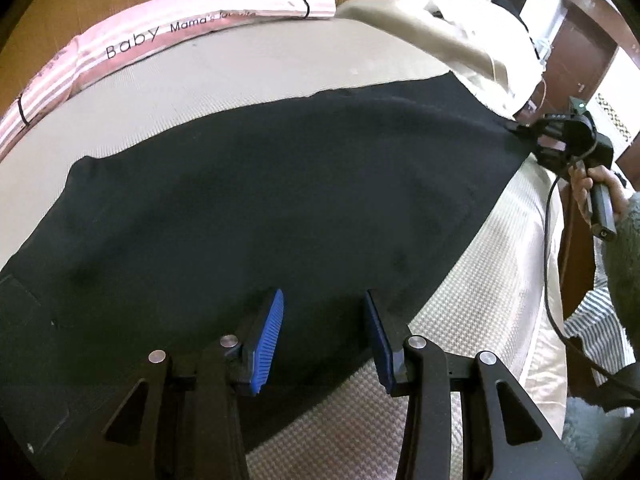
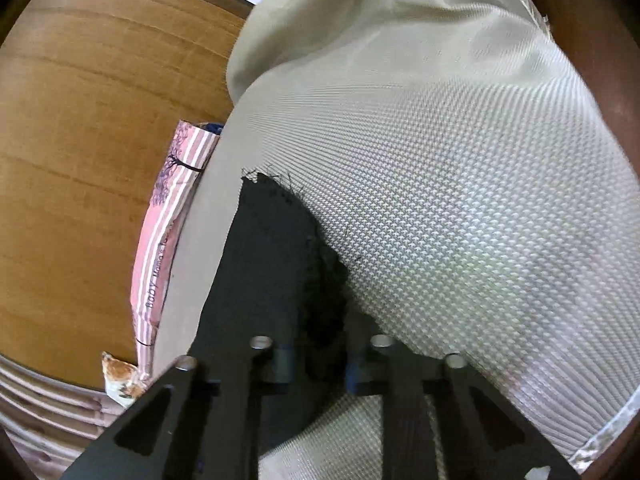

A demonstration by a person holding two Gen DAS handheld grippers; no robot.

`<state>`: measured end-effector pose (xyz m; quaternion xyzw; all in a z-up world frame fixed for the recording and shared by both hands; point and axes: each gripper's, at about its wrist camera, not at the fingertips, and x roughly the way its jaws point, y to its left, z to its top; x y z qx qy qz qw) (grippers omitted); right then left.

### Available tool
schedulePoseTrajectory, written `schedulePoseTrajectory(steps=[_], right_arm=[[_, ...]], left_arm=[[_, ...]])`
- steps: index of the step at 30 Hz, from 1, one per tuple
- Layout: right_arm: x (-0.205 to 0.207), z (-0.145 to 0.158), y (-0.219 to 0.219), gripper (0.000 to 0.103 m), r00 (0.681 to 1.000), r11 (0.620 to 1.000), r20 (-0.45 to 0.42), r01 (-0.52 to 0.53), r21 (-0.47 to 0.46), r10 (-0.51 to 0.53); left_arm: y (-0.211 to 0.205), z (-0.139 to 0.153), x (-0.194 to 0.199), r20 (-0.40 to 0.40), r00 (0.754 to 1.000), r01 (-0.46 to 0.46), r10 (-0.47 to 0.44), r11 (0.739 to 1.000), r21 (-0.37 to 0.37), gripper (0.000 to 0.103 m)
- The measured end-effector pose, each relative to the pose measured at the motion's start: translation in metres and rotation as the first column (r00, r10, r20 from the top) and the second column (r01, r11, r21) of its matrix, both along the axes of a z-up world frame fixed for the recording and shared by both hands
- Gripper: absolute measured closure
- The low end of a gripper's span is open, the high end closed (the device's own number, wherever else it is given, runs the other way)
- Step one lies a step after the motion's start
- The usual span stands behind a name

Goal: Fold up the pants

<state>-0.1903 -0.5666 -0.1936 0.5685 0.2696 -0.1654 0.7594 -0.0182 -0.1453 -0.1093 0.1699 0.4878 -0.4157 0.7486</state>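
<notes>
Black pants (image 1: 256, 208) lie spread flat across a beige textured bed cover (image 1: 240, 80). My left gripper (image 1: 324, 320) hovers over their near edge, jaws open, blue pads (image 1: 268, 340) apart, holding nothing. My right gripper (image 1: 524, 130) shows at the far right end of the pants, shut on the frayed hem. In the right wrist view the black cloth (image 2: 272, 248) runs in between the closed fingers of my right gripper (image 2: 326, 356) and bunches there; the pads are mostly hidden by it.
A pink striped bumper printed "Baby" (image 1: 132, 44) lines the bed's far edge against a wooden panel (image 2: 100, 140). A beige pillow (image 1: 420, 28) lies at the far right. The bed edge and a striped cloth (image 1: 596, 320) are to the right.
</notes>
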Motion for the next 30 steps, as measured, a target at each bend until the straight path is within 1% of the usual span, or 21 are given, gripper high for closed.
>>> schedulePoseTrajectory(steps=[3, 5, 6, 7, 9, 12, 15, 17, 18, 19, 20, 21, 22, 23, 24, 25, 26, 27, 28, 29, 30], right_arm=[[0.006, 0.01, 0.004, 0.092, 1.0, 1.0, 0.027, 0.002, 0.018, -0.003], [0.013, 0.026, 0.011, 0.093, 0.995, 0.999, 0.096, -0.021, 0.043, 0.017], [0.018, 0.035, 0.016, 0.093, 0.993, 0.999, 0.111, -0.037, 0.037, 0.032], [0.03, 0.051, 0.025, 0.093, 0.99, 0.997, 0.127, -0.07, 0.011, 0.068], [0.045, 0.071, 0.04, 0.093, 0.98, 0.993, 0.158, -0.117, -0.015, 0.118], [0.08, 0.104, 0.076, 0.093, 0.953, 0.974, 0.202, -0.219, -0.054, 0.226], [0.122, 0.13, 0.123, 0.093, 0.904, 0.934, 0.236, -0.345, -0.09, 0.357], [0.151, 0.142, 0.164, 0.093, 0.858, 0.892, 0.245, -0.438, -0.109, 0.451], [0.162, 0.144, 0.181, 0.093, 0.838, 0.872, 0.242, -0.475, -0.118, 0.49], [0.174, 0.146, 0.202, 0.093, 0.813, 0.846, 0.234, -0.516, -0.131, 0.533], [0.187, 0.146, 0.227, 0.093, 0.783, 0.813, 0.216, -0.565, -0.142, 0.582], [0.195, 0.145, 0.245, 0.093, 0.762, 0.788, 0.201, -0.598, -0.148, 0.616], [0.204, 0.14, 0.266, 0.093, 0.736, 0.759, 0.184, -0.634, -0.148, 0.651], [0.214, 0.131, 0.292, 0.093, 0.702, 0.72, 0.158, -0.679, -0.144, 0.694], [0.216, 0.126, 0.305, 0.093, 0.685, 0.699, 0.141, -0.701, -0.143, 0.715], [0.224, 0.114, 0.329, 0.093, 0.653, 0.661, 0.108, -0.737, -0.139, 0.75], [0.228, 0.104, 0.345, 0.093, 0.628, 0.632, 0.076, -0.762, -0.138, 0.774], [0.23, 0.095, 0.362, 0.093, 0.609, 0.607, 0.032, -0.782, -0.144, 0.793], [0.232, 0.087, 0.37, 0.093, 0.598, 0.591, 0.0, -0.792, -0.15, 0.801], [0.233, 0.077, 0.385, 0.093, 0.574, 0.559, -0.055, -0.812, -0.166, 0.817], [0.235, 0.069, 0.393, 0.092, 0.556, 0.536, -0.096, -0.827, -0.172, 0.826]], left_arm=[[0.003, 0.001, 0.008, -0.043, 0.999, -0.032, 0.031, 0.999, -0.028, 0.06], [0.008, 0.002, 0.014, -0.077, 0.995, -0.071, 0.068, 0.996, -0.048, 0.06], [0.015, 0.006, 0.019, -0.093, 0.99, -0.113, 0.107, 0.992, -0.064, 0.06], [0.022, 0.01, 0.024, -0.103, 0.985, -0.143, 0.135, 0.986, -0.083, 0.06], [0.039, 0.02, 0.03, -0.105, 0.977, -0.199, 0.186, 0.973, -0.12, 0.06], [0.073, 0.039, 0.038, -0.074, 0.961, -0.275, 0.266, 0.946, -0.17, 0.06], [0.106, 0.053, 0.043, -0.07, 0.938, -0.348, 0.341, 0.914, -0.211, 0.06], [0.134, 0.062, 0.045, -0.065, 0.914, -0.403, 0.4, 0.884, -0.235, 0.06], [0.143, 0.063, 0.045, -0.065, 0.908, -0.418, 0.415, 0.876, -0.242, 0.06], [0.155, 0.065, 0.046, -0.071, 0.897, -0.439, 0.436, 0.863, -0.251, 0.06], [0.167, 0.066, 0.047, -0.075, 0.885, -0.463, 0.46, 0.85, -0.253, 0.06], [0.176, 0.066, 0.047, -0.077, 0.875, -0.481, 0.478, 0.84, -0.252, 0.059], [0.183, 0.066, 0.047, -0.079, 0.868, -0.493, 0.49, 0.833, -0.252, 0.059], [0.189, 0.065, 0.047, -0.082, 0.861, -0.504, 0.501, 0.825, -0.254, 0.059], [0.197, 0.065, 0.045, -0.086, 0.855, -0.514, 0.511, 0.818, -0.257, 0.059], [0.203, 0.064, 0.044, -0.093, 0.852, -0.52, 0.515, 0.813, -0.262, 0.059], [0.208, 0.064, 0.043, -0.096, 0.849, -0.525, 0.519, 0.81, -0.262, 0.059], [0.207, 0.063, 0.042, -0.097, 0.847, -0.529, 0.523, 0.808, -0.259, 0.059], [0.209, 0.061, 0.041, -0.1, 0.845, -0.531, 0.525, 0.806, -0.261, 0.059], [0.214, 0.06, 0.039, -0.107, 0.845, -0.532, 0.524, 0.805, -0.263, 0.059], [0.215, 0.058, 0.039, -0.117, 0.846, -0.532, 0.521, 0.805, -0.264, 0.059]])
